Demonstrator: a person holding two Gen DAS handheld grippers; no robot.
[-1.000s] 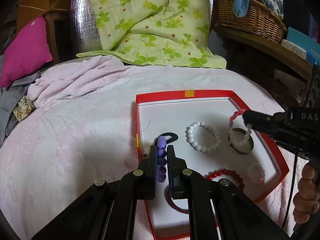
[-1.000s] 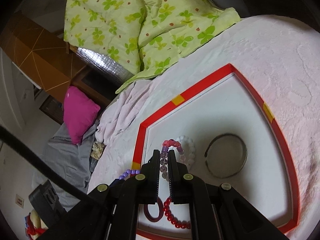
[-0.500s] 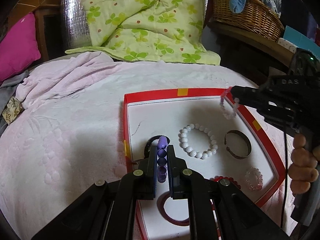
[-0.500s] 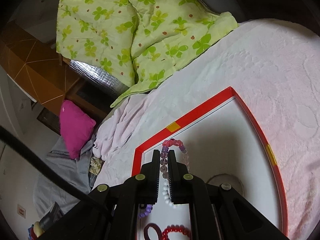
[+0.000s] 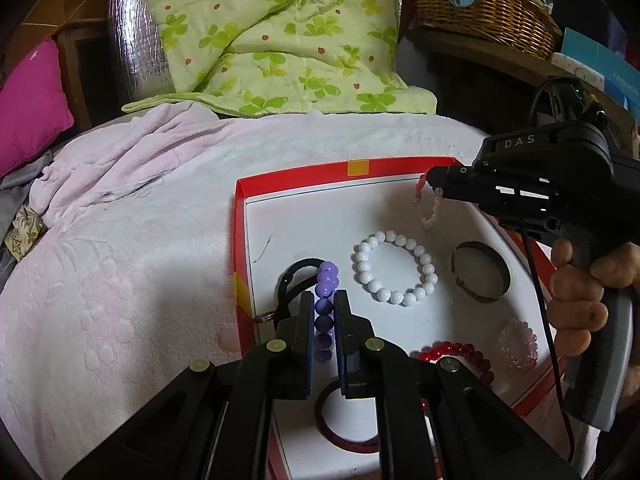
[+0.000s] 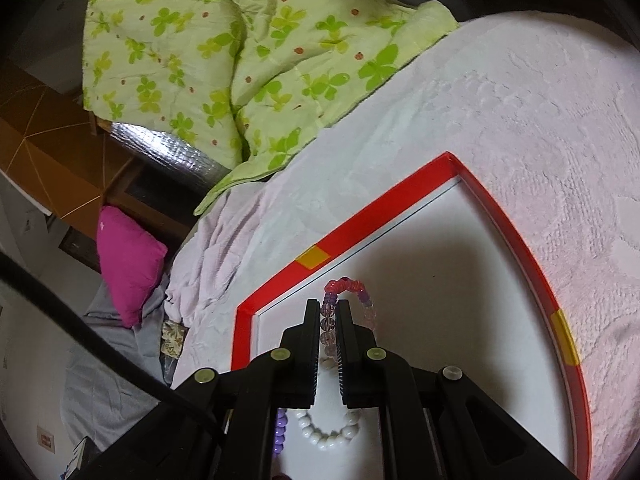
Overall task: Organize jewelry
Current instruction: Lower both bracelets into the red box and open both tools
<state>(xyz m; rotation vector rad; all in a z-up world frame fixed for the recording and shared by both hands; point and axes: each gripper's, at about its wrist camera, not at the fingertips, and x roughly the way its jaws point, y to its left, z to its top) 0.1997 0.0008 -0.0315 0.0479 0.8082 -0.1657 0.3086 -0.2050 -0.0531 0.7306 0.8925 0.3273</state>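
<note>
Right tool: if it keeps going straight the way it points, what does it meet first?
Probably the bare white floor of the red tray, short of its far wall. The right tool, shut on a pink bracelet, angles downward; depth is uncertain.

Black right claw (image 5: 434, 184) body lettered "DAS", grey handle, thin black cable, round silver screws.

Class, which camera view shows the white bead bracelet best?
The left wrist view: the white bracelet lies whole and unobstructed in the tray. In the right wrist view only its lower arc shows, behind the right gripper.
</note>
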